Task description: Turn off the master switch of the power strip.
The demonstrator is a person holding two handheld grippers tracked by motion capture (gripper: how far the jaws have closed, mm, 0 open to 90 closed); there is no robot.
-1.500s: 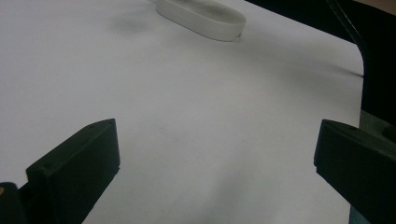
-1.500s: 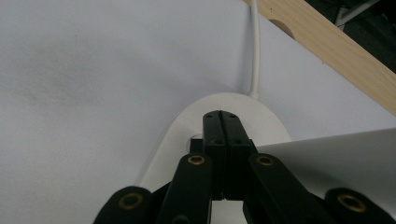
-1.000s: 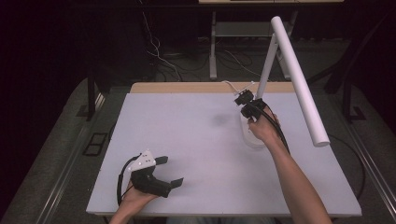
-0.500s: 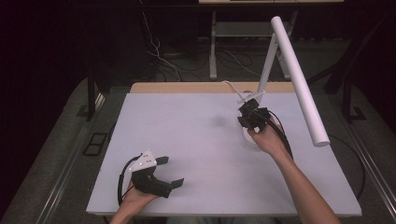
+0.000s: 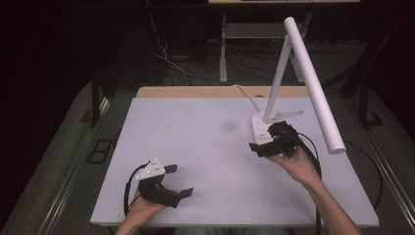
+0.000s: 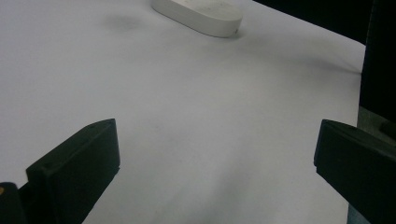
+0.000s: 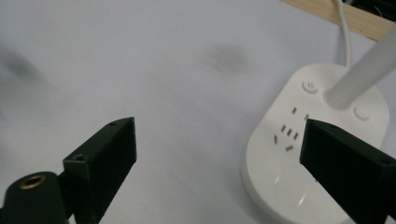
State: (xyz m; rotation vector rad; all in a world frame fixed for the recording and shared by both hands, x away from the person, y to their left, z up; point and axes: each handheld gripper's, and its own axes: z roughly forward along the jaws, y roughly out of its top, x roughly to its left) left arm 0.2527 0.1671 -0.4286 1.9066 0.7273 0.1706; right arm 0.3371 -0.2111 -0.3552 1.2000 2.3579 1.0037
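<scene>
A white desk lamp stands at the table's far right, with an oval base [image 5: 259, 128] carrying socket slots and buttons, a slanted stem and a long tube head [image 5: 313, 83]. My right gripper [image 5: 264, 139] hovers just in front of the base. In the right gripper view its jaws [image 7: 219, 172] have just been opening and stand wide, with nothing between them and the base [image 7: 317, 154] ahead at the right. My left gripper [image 5: 178, 181] rests near the front left edge, open and holding nothing. The left gripper view [image 6: 215, 163] shows the base [image 6: 201, 11] far off.
The white tabletop [image 5: 195, 127] has a faint dark smudge [image 5: 228, 126] near its middle. A wooden strip [image 5: 195, 91] runs along the back edge, where the lamp's white cord [image 5: 247, 97] leaves. Dark floor, cables and a stand lie beyond.
My right gripper drew back from over the lamp base toward the near side, and its jaws went from shut to wide open. The left gripper stayed put.
</scene>
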